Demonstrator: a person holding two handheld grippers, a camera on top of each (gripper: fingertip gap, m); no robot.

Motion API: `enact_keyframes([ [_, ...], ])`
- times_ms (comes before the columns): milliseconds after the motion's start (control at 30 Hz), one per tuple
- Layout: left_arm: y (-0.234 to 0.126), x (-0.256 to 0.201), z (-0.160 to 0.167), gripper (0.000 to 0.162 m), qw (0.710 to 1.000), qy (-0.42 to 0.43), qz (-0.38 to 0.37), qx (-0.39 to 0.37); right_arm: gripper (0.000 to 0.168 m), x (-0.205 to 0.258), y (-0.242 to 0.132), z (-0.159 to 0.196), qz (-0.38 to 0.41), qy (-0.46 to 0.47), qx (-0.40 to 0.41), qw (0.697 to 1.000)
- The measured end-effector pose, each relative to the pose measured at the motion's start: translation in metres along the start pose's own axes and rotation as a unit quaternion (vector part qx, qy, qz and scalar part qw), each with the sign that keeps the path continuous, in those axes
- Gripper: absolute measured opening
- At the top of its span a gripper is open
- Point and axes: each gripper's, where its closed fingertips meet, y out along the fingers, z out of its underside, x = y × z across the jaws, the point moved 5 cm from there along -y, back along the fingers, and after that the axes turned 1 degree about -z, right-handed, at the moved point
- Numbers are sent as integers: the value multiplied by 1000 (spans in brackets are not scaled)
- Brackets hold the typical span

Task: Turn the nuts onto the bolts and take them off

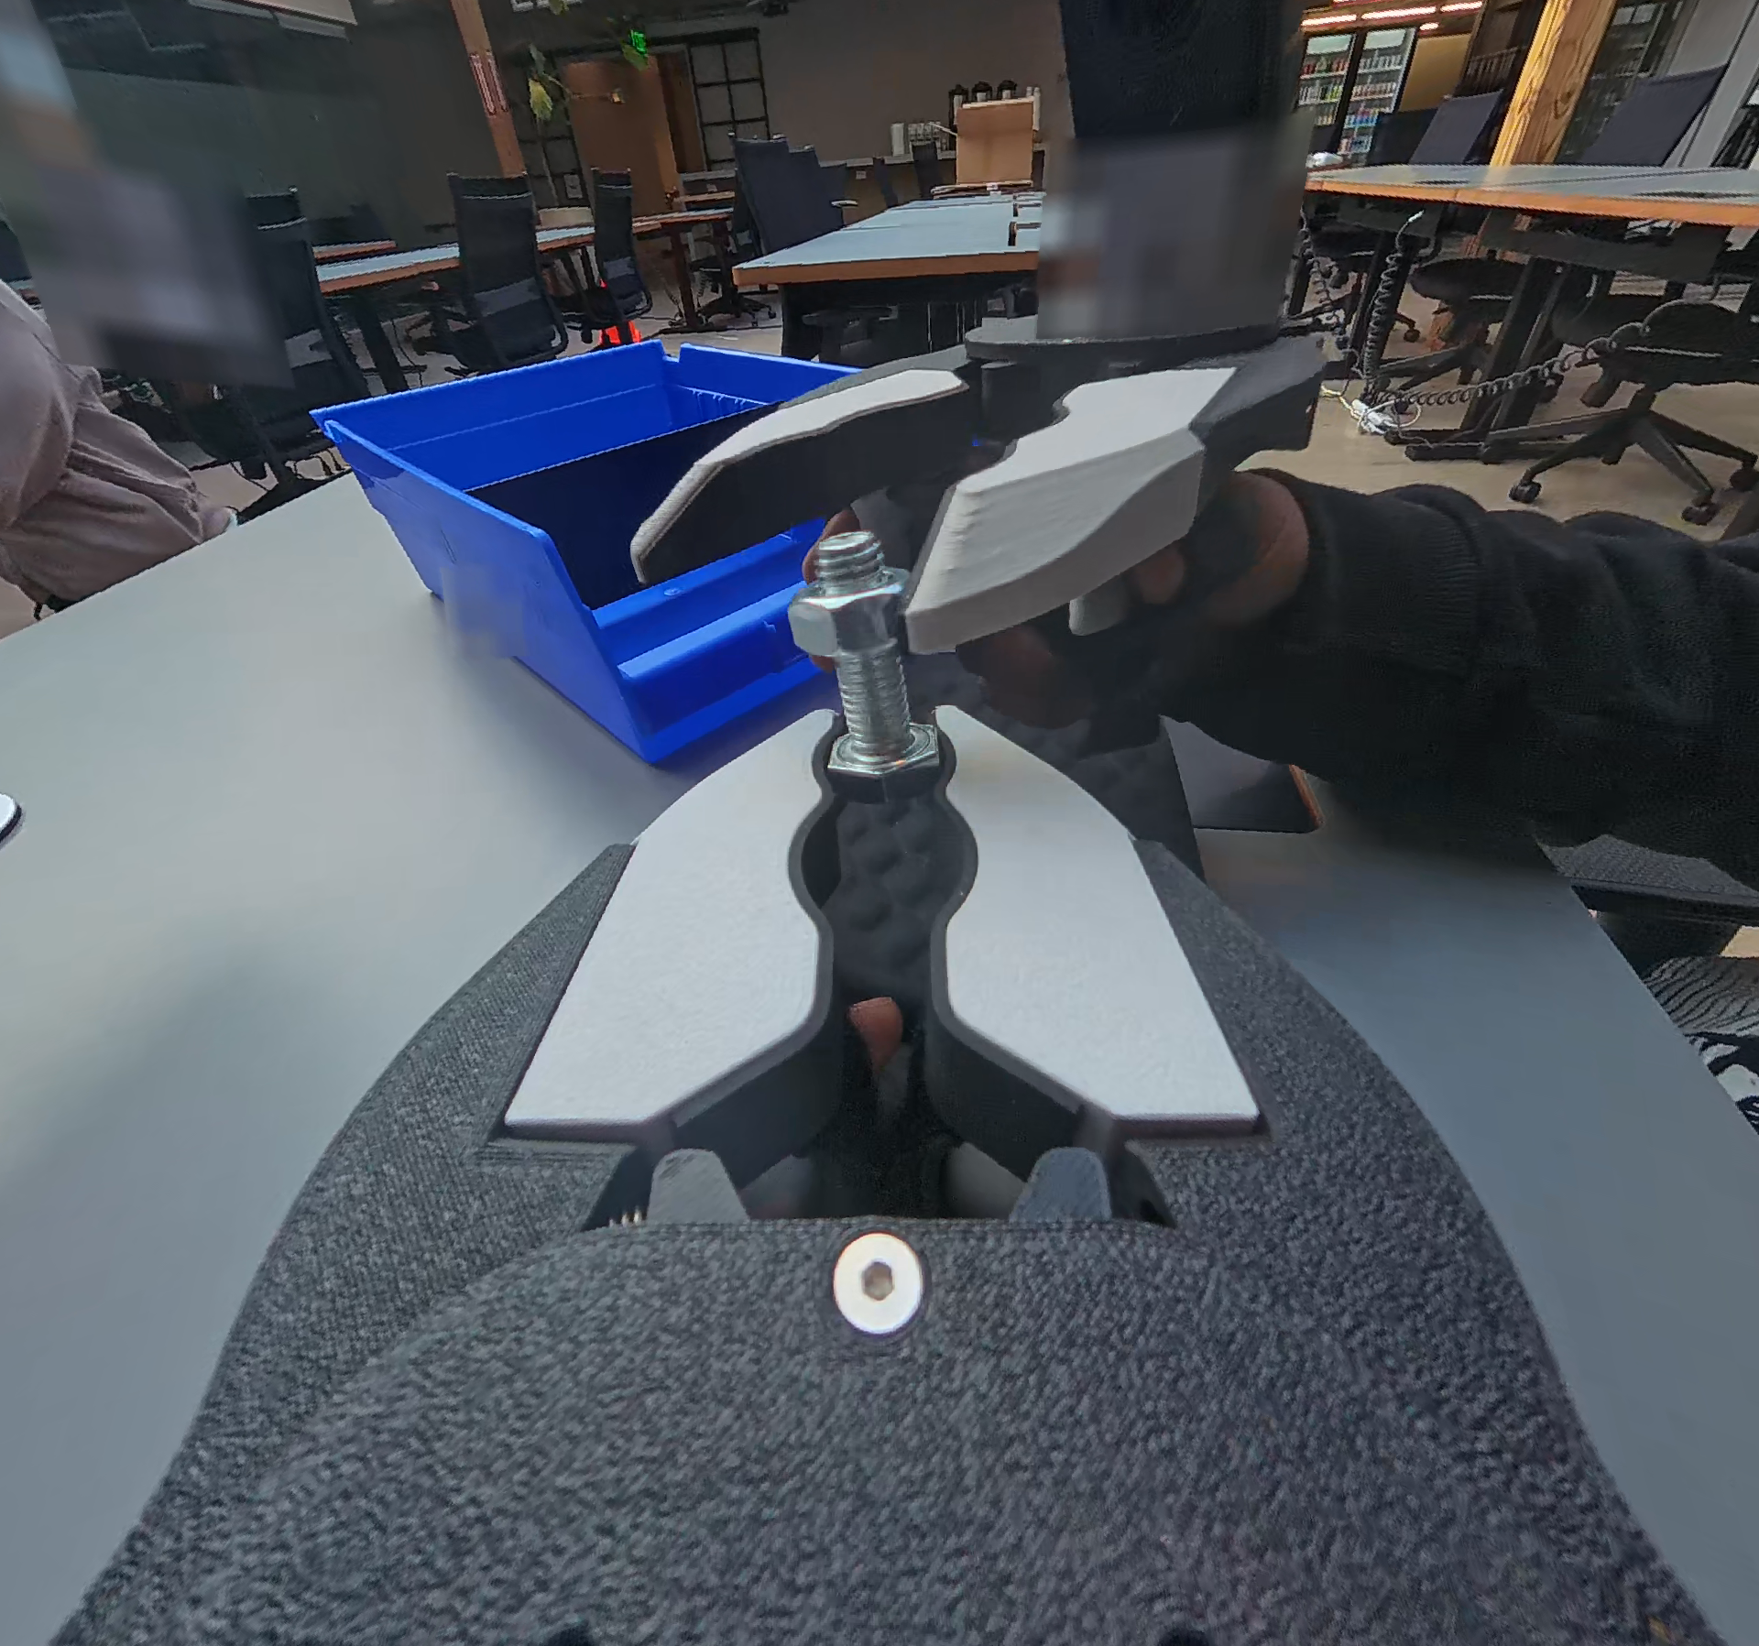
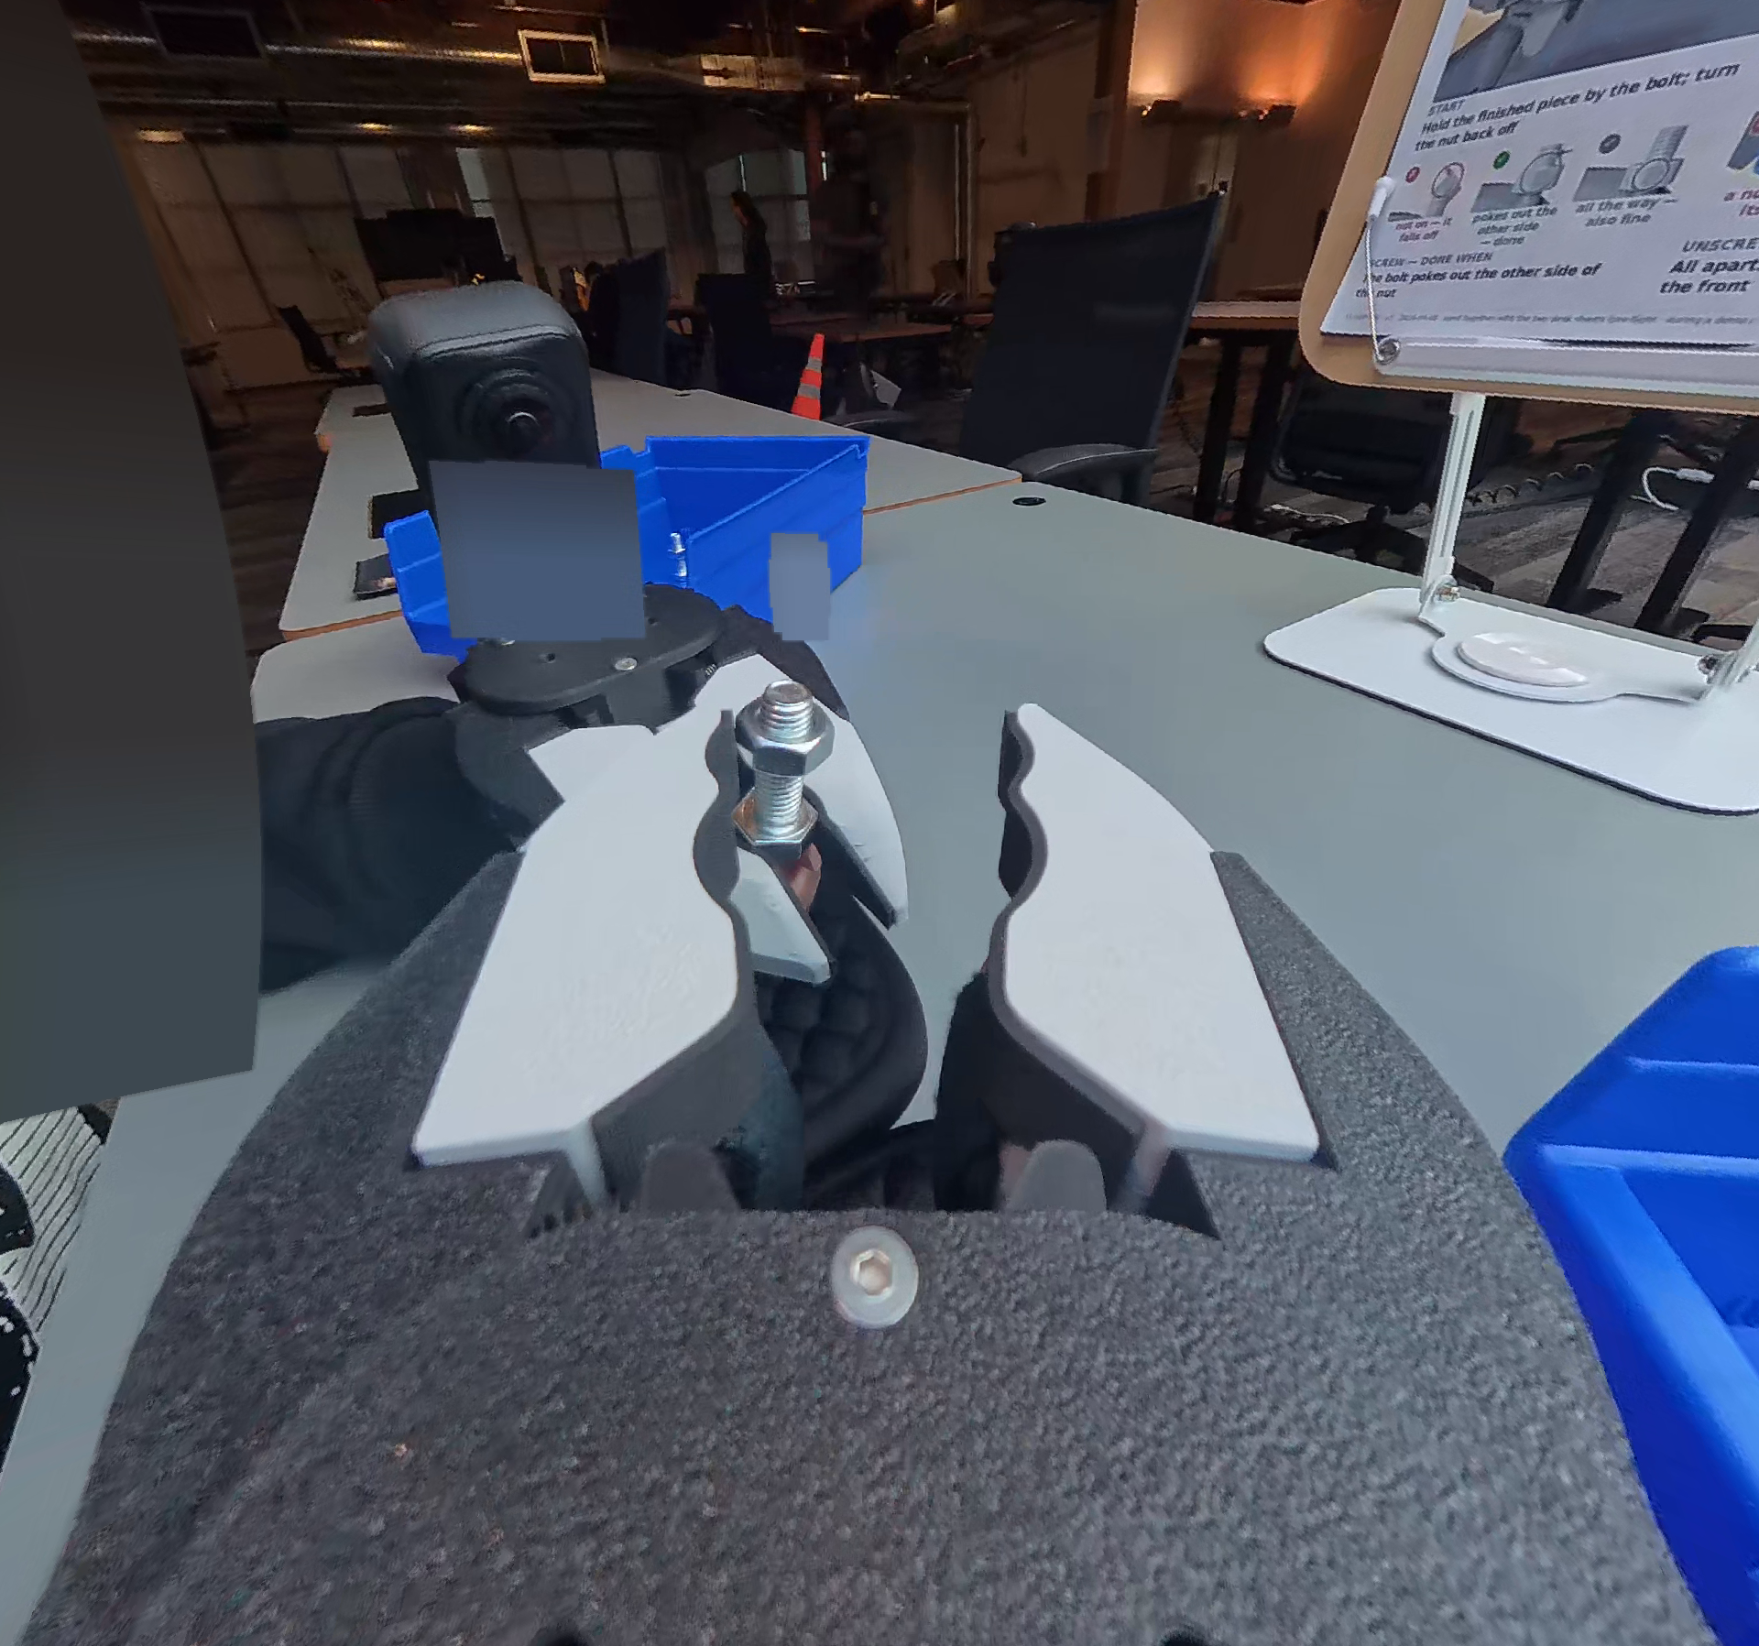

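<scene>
A silver bolt [image 1: 871,696] stands upright, threads pointing up. My left gripper [image 1: 883,749] is shut on its hex head. A silver hex nut [image 1: 845,625] sits on the thread near the top end. My right gripper [image 1: 776,592], held by a black-gloved hand, reaches in from the right with its jaws open on either side of the nut. In the right wrist view the bolt [image 2: 779,806] and nut [image 2: 785,739] stand just inside the left finger of my open right gripper [image 2: 871,725], with the left gripper [image 2: 776,844] clamped below.
A blue bin [image 1: 533,477] stands on the grey table [image 1: 238,744] behind the bolt; it also shows in the right wrist view [image 2: 761,496]. A second blue bin [image 2: 1637,1220] is at the near right. A white stand [image 2: 1523,706] with an instruction sheet is at the far right. The gap from one gripper's tips to the other's is roughly 4 cm.
</scene>
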Motion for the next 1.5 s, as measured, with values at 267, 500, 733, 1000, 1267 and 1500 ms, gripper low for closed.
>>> enact_keyframes([
  [267, 0, 1, 0, 14, 1000, -2, -1, -2, 39, -7, -16, -1, 14, 1, -3, 1000],
  [500, 0, 0, 0, 14, 1000, 3, -1, 0, 54, 5, -2, -2, -18, 18, -17, 1000],
  [733, 0, 0, -1, 14, 1000, 4, -3, -1, 52, 2, 4, 1, 0, 16, -12, 1000],
  [1000, -1, 1, -2, 14, 1000, -3, -3, -7, 42, -6, -17, 5, 27, 27, -28, 999],
  [1267, 0, 0, -1, 14, 1000, 2, -2, -3, 53, 6, -6, 0, -4, 41, -50, 998],
  [1500, -1, 1, -1, 14, 1000, 1, -2, -6, 51, 7, 10, 1, -1, 24, -31, 999],
])
